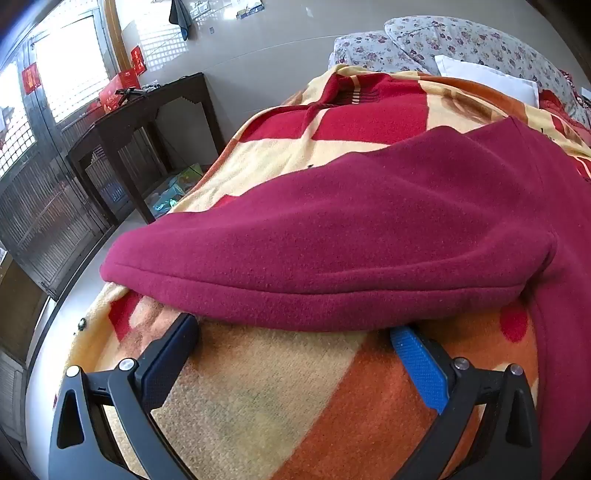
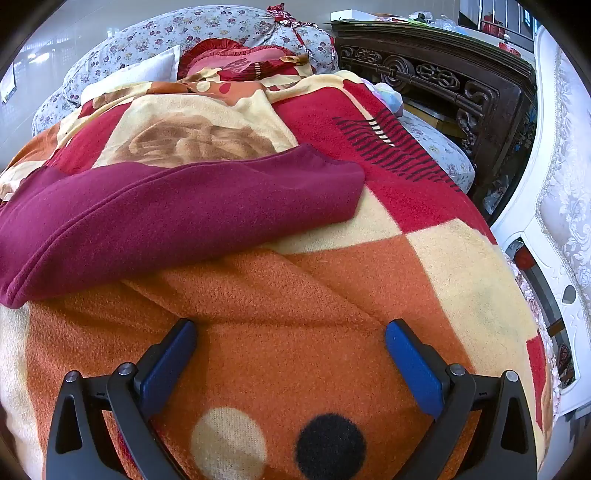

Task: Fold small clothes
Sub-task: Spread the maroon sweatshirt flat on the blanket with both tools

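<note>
The maroon fleece garment (image 1: 332,236) lies spread across the blanket (image 1: 280,398) that covers the bed, with its hemmed edge turned toward the near edge of the bed. That placement suits folding: the cloth is flat on a broad, soft surface, and its nearest hem is the edge within reach of both tools. In the right wrist view, one part of the garment (image 2: 177,218) stretches out toward the right side of the bed and ends in a rounded tip, probably a sleeve or leg, though which cannot be told.

The left gripper (image 1: 295,332) points steeply down at the bed, its fingers (image 1: 419,365) spread as wide as they go. Their tips sit right at the garment's hem, just under its overhanging fold, with nothing pinched between them. This looks like a set-up to catch the hem for the first fold.

The right gripper (image 2: 290,332) also tilts steeply down, its fingers (image 2: 168,363) spread wide and empty. It hangs over bare orange blanket nearer the bed's near edge, apart from the garment's hem, which lies farther in. It likely needs to move up to the hem before it can take hold.

Pillows (image 2: 207,33) sit at the far end of the bed.
</note>
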`<act>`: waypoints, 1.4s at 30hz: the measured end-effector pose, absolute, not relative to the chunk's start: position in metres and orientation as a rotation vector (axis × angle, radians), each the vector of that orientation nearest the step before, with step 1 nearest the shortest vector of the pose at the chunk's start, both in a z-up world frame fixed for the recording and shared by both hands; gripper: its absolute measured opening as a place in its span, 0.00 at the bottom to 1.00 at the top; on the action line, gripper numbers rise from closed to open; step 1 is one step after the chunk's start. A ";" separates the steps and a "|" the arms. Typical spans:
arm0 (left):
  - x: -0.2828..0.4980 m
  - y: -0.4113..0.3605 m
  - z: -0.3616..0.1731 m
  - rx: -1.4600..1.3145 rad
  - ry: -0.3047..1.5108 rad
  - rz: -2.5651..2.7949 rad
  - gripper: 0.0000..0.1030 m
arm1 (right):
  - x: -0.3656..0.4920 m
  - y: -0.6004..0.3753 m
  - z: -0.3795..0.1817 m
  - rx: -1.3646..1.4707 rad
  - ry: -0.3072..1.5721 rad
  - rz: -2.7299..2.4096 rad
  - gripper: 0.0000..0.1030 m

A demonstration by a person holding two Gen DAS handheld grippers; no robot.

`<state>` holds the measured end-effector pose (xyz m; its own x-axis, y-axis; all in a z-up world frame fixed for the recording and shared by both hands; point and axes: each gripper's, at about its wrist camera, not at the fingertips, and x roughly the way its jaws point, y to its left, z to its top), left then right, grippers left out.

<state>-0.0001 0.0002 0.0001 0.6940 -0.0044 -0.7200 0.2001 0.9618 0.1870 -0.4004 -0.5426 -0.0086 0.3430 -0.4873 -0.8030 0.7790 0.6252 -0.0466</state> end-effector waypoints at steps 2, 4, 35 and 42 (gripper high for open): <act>0.000 0.000 0.000 0.267 0.803 -0.114 1.00 | -0.401 -0.543 -0.009 0.377 0.890 -0.849 1.00; 0.000 0.000 0.000 0.266 0.804 -0.114 1.00 | -0.401 -0.543 -0.009 0.377 0.890 -0.848 1.00; -0.125 -0.042 0.065 0.262 0.680 -0.322 1.00 | -0.434 -0.432 0.074 0.544 0.707 -0.754 1.00; -0.157 -0.060 0.075 0.272 0.661 -0.400 1.00 | -0.408 -0.334 0.125 0.437 0.699 -0.584 1.00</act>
